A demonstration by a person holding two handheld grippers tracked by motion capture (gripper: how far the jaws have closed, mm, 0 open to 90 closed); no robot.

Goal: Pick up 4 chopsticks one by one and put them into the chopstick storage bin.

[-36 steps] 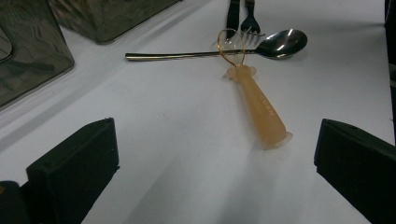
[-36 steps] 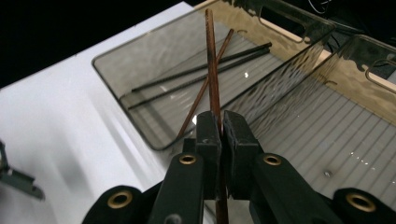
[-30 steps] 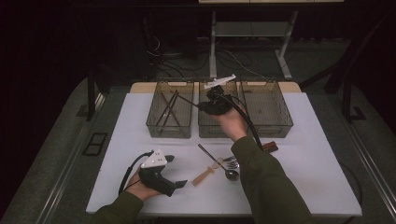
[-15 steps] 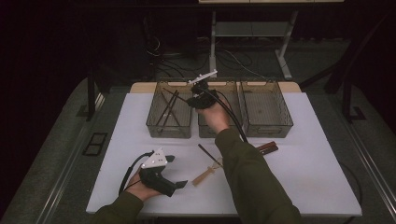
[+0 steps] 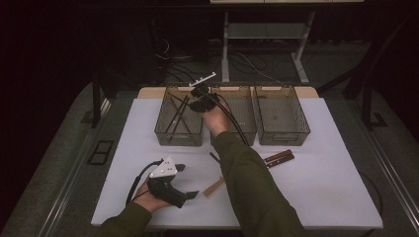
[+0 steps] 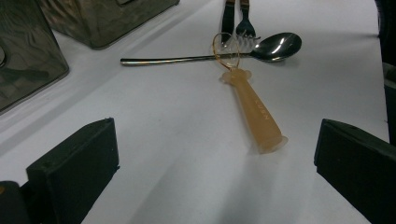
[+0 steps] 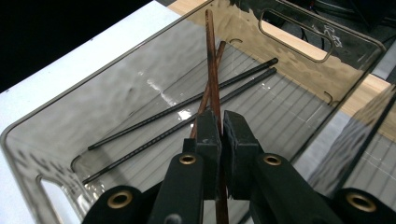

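chopstick [image 7: 211, 60] clamped in right tongs [image 7: 221, 122] over bin [image 7: 116, 93]

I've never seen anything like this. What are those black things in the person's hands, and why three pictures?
A person at a white table holds a hand-operated clamp in each hand. One camera looks down from above; two more ride on the clamps. The right gripper, shut on a reddish-brown chopstick, hangs over the left smoky clear plastic bin, where two thin black chopsticks already lie. The left gripper rests open on the table, facing a translucent amber-handled utensil, a shiny metal spoon and a fork. Two similar bins stand beside the first.
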